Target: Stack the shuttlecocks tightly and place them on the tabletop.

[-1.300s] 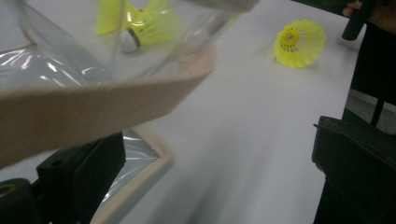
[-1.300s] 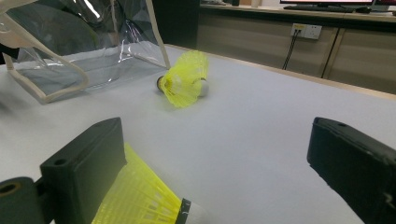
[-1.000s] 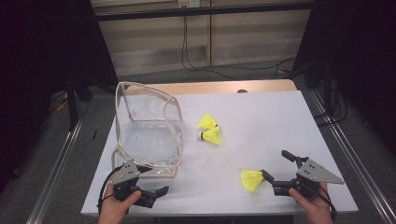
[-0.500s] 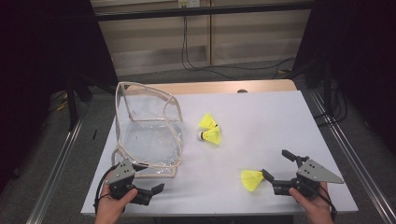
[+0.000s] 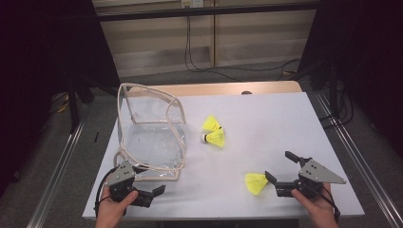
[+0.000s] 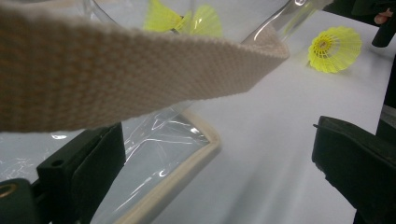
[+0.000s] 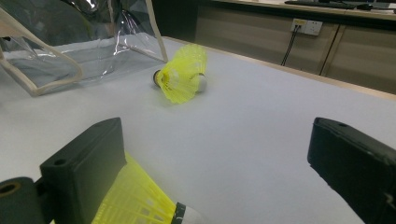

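Meanwhile, both hand-held grippers are gaping wide and holding nothing: the right hand-held gripper is straddling a yellow shuttlecock on the counter, the left hand-held gripper beside the clear bag.

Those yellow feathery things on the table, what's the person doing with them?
They are shuttlecocks. A person holds a gripper in each hand. The right gripper is open beside one shuttlecock, which lies between its jaws, not yet squeezed. Two more shuttlecocks lie together in the middle of the white table. The left gripper is open at the near edge of a clear bag with a cream strap. Probably the shuttlecocks are meant for the bag.
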